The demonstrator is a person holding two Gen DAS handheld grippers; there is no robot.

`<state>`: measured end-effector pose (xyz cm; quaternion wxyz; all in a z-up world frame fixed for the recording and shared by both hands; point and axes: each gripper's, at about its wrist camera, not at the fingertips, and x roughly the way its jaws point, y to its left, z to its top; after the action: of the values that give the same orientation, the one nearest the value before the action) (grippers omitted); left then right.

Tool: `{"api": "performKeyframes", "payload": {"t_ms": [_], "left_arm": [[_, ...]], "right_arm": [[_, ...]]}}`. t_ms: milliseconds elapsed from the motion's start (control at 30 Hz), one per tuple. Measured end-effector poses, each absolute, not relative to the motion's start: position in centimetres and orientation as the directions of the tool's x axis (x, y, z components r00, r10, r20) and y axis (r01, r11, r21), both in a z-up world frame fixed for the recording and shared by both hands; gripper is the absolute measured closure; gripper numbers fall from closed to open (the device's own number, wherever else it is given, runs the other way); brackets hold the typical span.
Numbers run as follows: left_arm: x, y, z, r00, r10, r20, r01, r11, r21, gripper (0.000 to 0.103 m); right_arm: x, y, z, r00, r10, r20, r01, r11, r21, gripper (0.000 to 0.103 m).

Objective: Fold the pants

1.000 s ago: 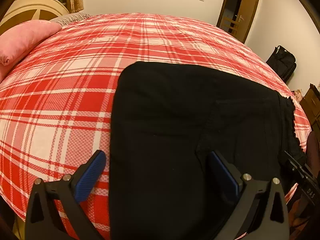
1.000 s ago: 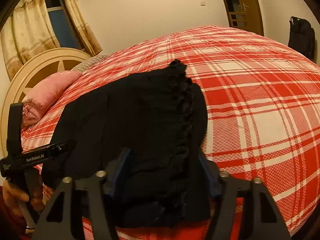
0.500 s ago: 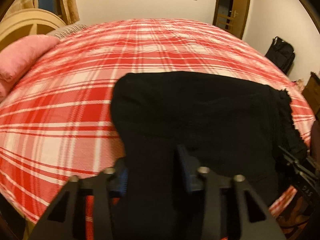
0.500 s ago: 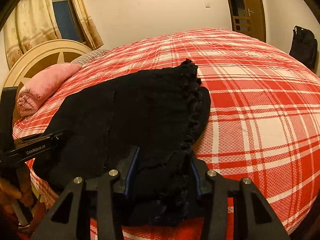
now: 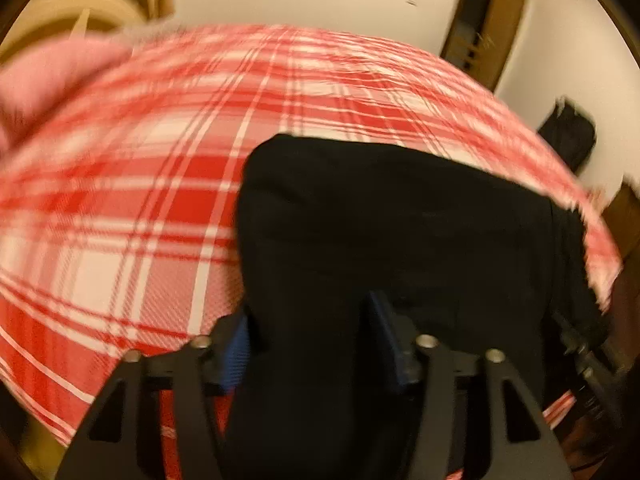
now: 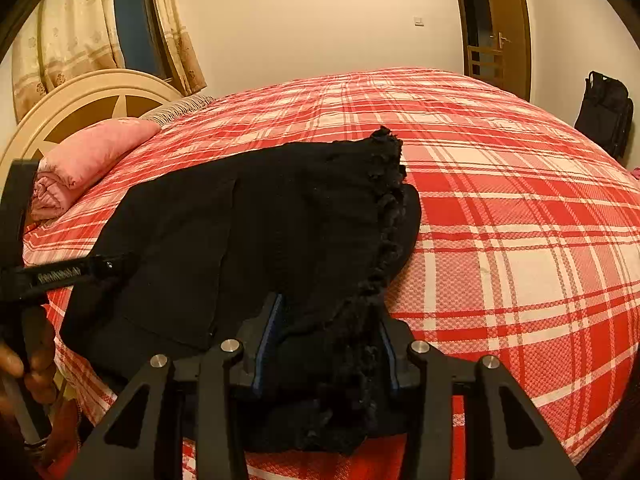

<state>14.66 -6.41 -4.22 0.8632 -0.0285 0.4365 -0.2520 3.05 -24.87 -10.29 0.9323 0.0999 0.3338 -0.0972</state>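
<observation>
Pants (image 6: 280, 220): black, soft, frayed-hemmed, on plaid bedspread (image 6: 500, 220).

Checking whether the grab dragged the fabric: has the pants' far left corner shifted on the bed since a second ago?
Yes, slightly. In the left wrist view the pants corner has bunched rightward across the plaid bedspread stripes.

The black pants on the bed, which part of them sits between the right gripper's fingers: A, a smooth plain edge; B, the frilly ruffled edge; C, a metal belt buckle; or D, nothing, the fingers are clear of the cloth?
B: in the right wrist view the black pants bunch their ruffled edge between the right gripper fingers.
</observation>
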Motion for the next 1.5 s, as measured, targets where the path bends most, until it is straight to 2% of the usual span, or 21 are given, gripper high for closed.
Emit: {"api": "performKeyframes", "payload": {"t_ms": [100,133,267,333,367,400,500,667,1133,1500], "left_arm": [[15.5,-4.2,-4.6,0.433,-0.592,-0.679,0.389,0.803,-0.452,0.035],[15.6,-3.9,-4.7,0.424,-0.611,-0.669,0.381,0.790,-0.480,0.035],[15.4,-4.5,-4.7,0.425,-0.603,-0.675,0.406,0.793,-0.454,0.036],[15.1,-5.0,-4.7,0.440,-0.587,-0.679,0.424,0.803,-0.419,0.053],[14.9,-4.9,-4.7,0.443,-0.586,-0.679,0.428,0.803,-0.414,0.068],[14.9,-4.8,-4.6,0.442,-0.589,-0.677,0.429,0.801,-0.417,0.074],[15.1,-4.5,-4.5,0.438,-0.596,-0.673,0.413,0.798,-0.438,0.082],[14.3,-5.2,-3.4,0.485,-0.542,-0.686,0.430,0.831,-0.352,0.088],[13.8,-3.3,0.0,0.524,-0.618,-0.586,0.480,0.783,-0.396,0.091],[16.5,2.0,2.4,0.635,-0.551,-0.542,0.381,0.833,-0.401,0.091]], "right_arm": [[3.0,-25.8,-10.5,0.763,-0.078,-0.641,0.248,0.952,0.180,0.059],[2.9,-26.0,-10.6,0.766,-0.068,-0.639,0.249,0.948,0.197,0.059],[2.9,-25.9,-10.6,0.767,-0.072,-0.637,0.248,0.950,0.191,0.059],[2.8,-25.9,-10.6,0.768,-0.070,-0.636,0.248,0.949,0.196,0.059],[2.8,-25.8,-10.6,0.768,-0.073,-0.637,0.248,0.950,0.190,0.059],[2.8,-25.6,-10.5,0.766,-0.082,-0.638,0.247,0.953,0.175,0.059],[3.0,-24.9,-10.3,0.759,-0.105,-0.642,0.247,0.959,0.136,0.059],[2.9,-23.7,-9.1,0.766,-0.144,-0.627,0.244,0.967,0.076,0.064],[2.9,-21.4,-4.4,0.840,-0.124,-0.528,0.175,0.984,0.047,0.074],[8.6,-16.6,-1.4,0.880,0.011,-0.474,0.002,1.000,0.027,0.075]]}}
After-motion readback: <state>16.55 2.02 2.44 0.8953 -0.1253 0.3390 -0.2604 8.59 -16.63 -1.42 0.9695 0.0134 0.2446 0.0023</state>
